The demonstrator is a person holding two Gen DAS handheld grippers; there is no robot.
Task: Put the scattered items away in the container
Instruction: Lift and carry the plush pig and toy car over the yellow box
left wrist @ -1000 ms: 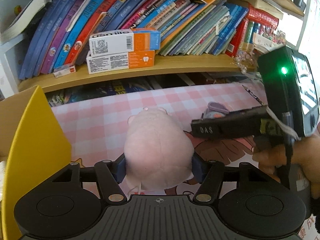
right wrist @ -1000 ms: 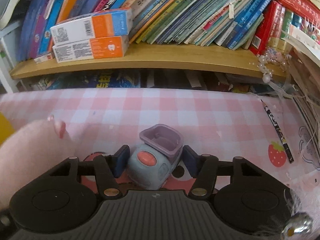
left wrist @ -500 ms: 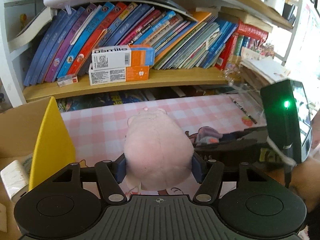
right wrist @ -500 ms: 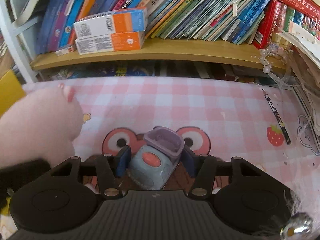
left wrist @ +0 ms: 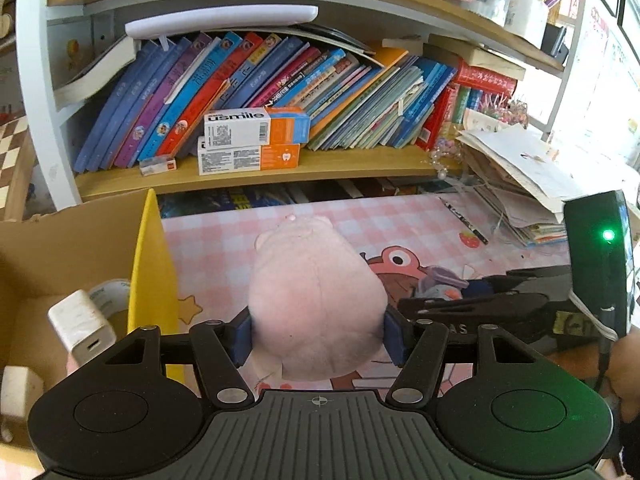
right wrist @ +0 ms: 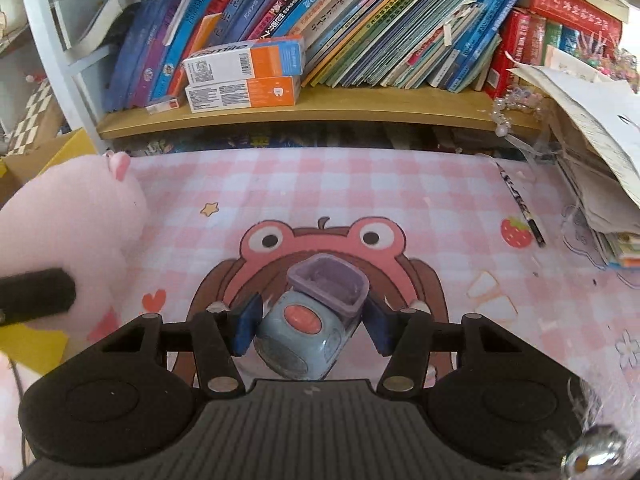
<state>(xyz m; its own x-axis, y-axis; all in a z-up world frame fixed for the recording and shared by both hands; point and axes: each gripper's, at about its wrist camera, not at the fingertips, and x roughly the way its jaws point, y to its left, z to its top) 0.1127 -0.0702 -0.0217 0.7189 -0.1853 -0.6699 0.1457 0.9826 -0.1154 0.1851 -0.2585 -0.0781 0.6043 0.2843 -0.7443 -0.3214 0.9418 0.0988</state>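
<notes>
The cardboard box [left wrist: 60, 248], the container for the scattered things, stands to the left of the left claw [left wrist: 318, 336], its yellow flap [left wrist: 150, 248] rising just beside the claw's left finger. Inside it, to the claw's left, lie one white charger block [left wrist: 82, 326], one roll of tape [left wrist: 110, 294] behind that, and one small pale cube [left wrist: 18, 394] at the near edge.

The left claw is clenched on one pink plush toy [left wrist: 316, 300]; both blue pads [left wrist: 244, 338] press into its sides, and the toy's bulk juts ahead of the fingertips, above the pink checked mat [left wrist: 400, 216]. In the right wrist view the same plush [right wrist: 68, 228] fills the space to the left of the right claw [right wrist: 312, 322].

The right claw grips one blue-grey toy car [right wrist: 304, 336] with a purple tub on top and a coral button facing the camera; its left pad [right wrist: 248, 320] touches the car's side, the right pad meets the purple rim. The car sits between the fingers, over the cartoon frog print [right wrist: 320, 240] on the mat.

Ahead of both claws runs one wooden shelf [right wrist: 340, 104] packed with leaning books. Two toothpaste cartons [right wrist: 244, 76] are stacked on it, with one small red-and-white box [right wrist: 162, 104] to their left. One pencil [right wrist: 520, 208] lies on the mat ahead and to the right of the right claw, near a heap of papers [right wrist: 592, 152].
</notes>
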